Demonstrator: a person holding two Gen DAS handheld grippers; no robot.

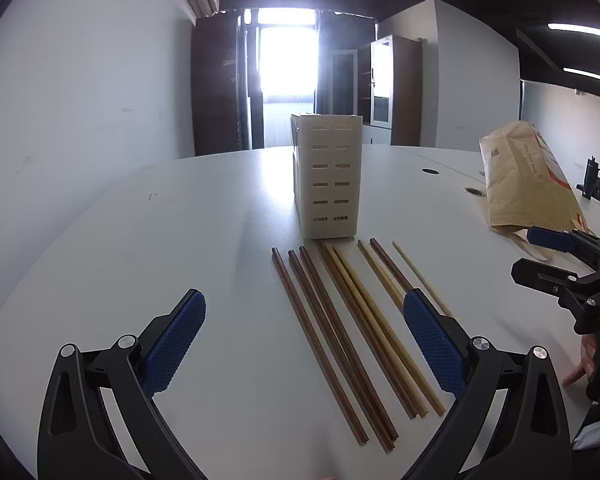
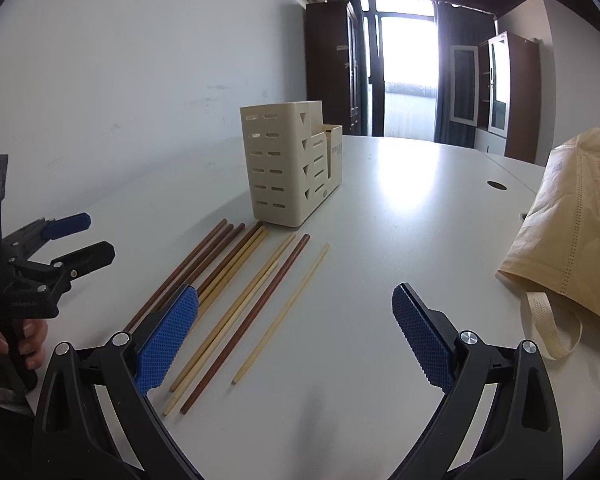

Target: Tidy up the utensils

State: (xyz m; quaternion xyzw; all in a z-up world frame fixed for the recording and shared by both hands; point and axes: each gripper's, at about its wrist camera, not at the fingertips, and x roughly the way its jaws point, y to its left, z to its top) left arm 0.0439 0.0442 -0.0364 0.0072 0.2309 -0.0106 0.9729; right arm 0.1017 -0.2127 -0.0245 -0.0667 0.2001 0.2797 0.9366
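Observation:
Several chopsticks (image 1: 342, 332) (image 2: 236, 292), dark brown and pale wood, lie side by side on the white table (image 1: 180, 240) (image 2: 400, 240). A cream slotted utensil holder (image 1: 327, 176) (image 2: 290, 162) stands upright just beyond their far ends. My left gripper (image 1: 304, 314) hovers open over the near half of the chopsticks, holding nothing. My right gripper (image 2: 296, 304) is open too, above the rightmost chopsticks, with a single pale chopstick (image 2: 284, 310) between its fingers' span. In the left wrist view the right gripper (image 1: 538, 258) shows at the right edge; the left gripper (image 2: 88, 238) shows at the left of the right wrist view.
A brown paper bag (image 1: 528, 184) (image 2: 572, 228) with a cloth handle lies on the table's right side. Two cable holes (image 1: 430, 171) sit in the tabletop beyond it. A white wall runs along the left. A person's hand (image 2: 24, 340) grips the left tool.

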